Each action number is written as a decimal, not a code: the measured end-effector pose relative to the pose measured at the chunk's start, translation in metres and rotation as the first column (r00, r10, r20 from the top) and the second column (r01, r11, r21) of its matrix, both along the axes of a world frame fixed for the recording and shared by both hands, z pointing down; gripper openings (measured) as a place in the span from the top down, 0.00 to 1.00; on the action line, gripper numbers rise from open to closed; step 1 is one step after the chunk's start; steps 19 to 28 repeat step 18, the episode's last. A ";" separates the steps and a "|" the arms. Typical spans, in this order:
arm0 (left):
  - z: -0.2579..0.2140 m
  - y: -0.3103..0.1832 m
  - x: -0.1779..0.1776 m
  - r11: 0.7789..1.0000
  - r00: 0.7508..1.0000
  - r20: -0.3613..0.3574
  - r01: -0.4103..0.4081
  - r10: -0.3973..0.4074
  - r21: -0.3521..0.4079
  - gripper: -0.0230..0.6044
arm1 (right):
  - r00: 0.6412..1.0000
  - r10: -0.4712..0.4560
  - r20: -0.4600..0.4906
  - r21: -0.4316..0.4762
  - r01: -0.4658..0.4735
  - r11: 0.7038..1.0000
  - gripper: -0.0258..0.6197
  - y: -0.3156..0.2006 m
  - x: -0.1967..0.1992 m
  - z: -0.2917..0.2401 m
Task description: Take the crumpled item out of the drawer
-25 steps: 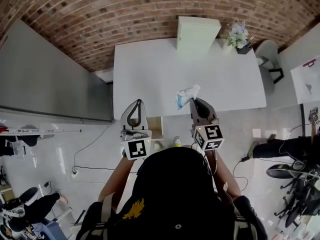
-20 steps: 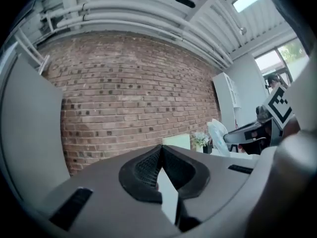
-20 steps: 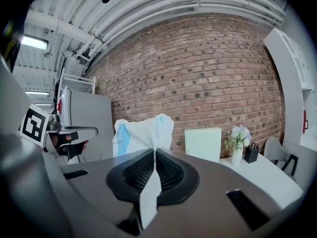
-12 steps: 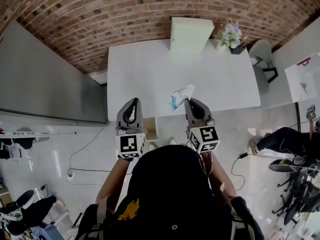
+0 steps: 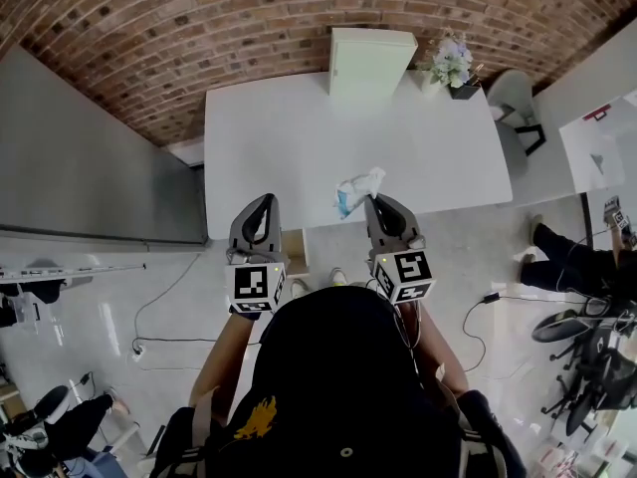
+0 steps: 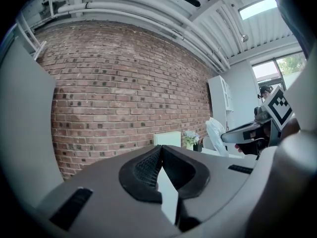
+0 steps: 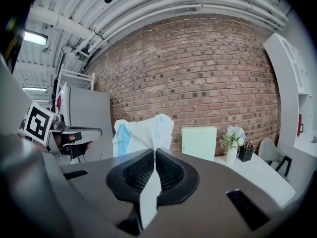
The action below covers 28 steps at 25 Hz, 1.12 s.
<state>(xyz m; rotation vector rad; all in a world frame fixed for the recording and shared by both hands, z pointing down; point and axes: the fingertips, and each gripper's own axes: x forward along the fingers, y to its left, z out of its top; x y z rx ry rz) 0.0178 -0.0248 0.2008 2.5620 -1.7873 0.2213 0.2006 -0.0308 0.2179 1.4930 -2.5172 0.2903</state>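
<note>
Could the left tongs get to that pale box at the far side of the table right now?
Probably yes, with a stretch: only bare white table lies between the left tongs and the pale box, and those tongs are shut and empty.

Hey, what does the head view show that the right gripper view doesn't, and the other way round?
Only the head view shows the person's head and the tiled floor. Only the right gripper view shows the ceiling pipes and a close look at the right gripper, jaws shut on the crumpled wrapper. Both show that wrapper, the cream cabinet, the flowers, the brick wall and the white table.
</note>
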 end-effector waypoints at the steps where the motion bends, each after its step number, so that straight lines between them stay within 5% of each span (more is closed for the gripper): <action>1: 0.002 0.001 0.001 1.000 1.000 0.000 -0.001 0.001 -0.006 0.94 | 1.000 -0.001 -0.001 -0.007 0.001 1.000 0.90 0.001 0.001 0.001; 28: 0.034 0.032 -0.035 0.993 0.998 0.004 0.064 -0.064 -0.096 0.94 | 0.998 -0.061 -0.024 -0.075 0.059 0.995 0.90 0.008 -0.013 0.021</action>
